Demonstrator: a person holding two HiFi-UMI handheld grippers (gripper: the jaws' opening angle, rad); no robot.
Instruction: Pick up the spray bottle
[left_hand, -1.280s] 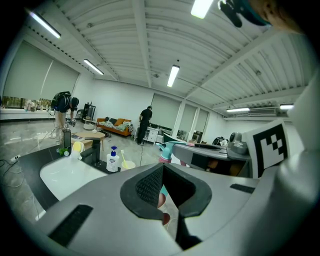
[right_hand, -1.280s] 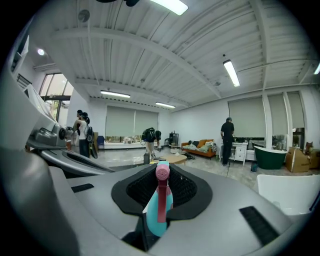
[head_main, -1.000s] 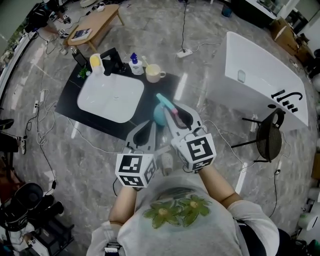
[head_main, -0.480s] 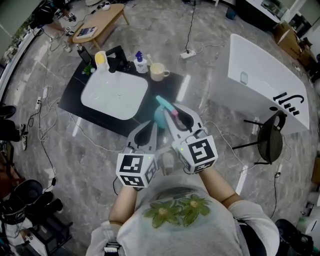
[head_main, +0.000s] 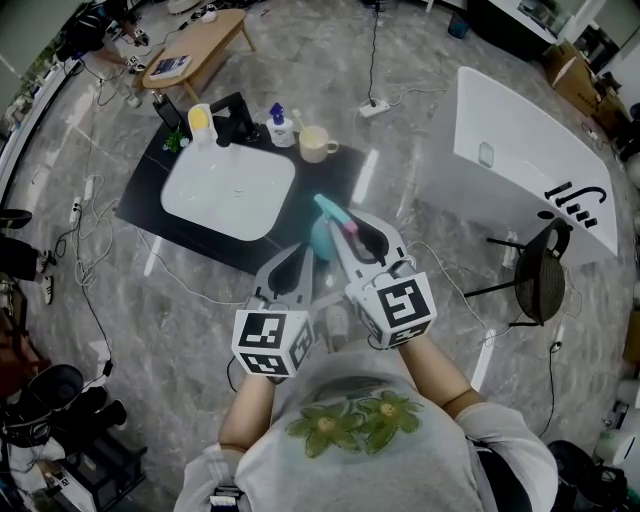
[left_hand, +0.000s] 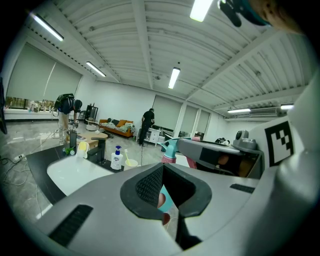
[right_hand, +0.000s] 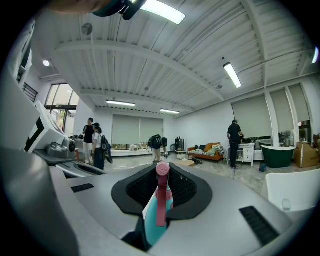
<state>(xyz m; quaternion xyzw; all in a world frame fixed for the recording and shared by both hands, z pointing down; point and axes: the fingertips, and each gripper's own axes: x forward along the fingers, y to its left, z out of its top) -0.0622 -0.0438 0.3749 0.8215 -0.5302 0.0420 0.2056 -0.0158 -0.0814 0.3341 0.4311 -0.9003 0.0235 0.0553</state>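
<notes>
A teal spray bottle (head_main: 321, 239) with a pink trigger hangs in the air in front of the person's chest. My right gripper (head_main: 347, 226) is shut on it. In the right gripper view the spray bottle (right_hand: 156, 212) stands upright between the black pads, pink nozzle on top, inside my right gripper (right_hand: 161, 176). My left gripper (head_main: 298, 256) is beside it on the left, jaws shut with nothing between them. In the left gripper view, my left gripper (left_hand: 163, 173) has the spray bottle (left_hand: 170, 149) just past its tips.
Below stands a white sink basin (head_main: 228, 192) in a black counter (head_main: 138, 195), with a faucet (head_main: 233, 122), a soap dispenser (head_main: 279, 126), a yellow bottle (head_main: 201, 120) and a cup (head_main: 314, 144). A white bathtub (head_main: 520, 150) and black chair (head_main: 540, 275) are right. Cables cross the floor.
The head view has shifted slightly, so the sink sits a little further right. Both grippers and the bottle hold their places.
</notes>
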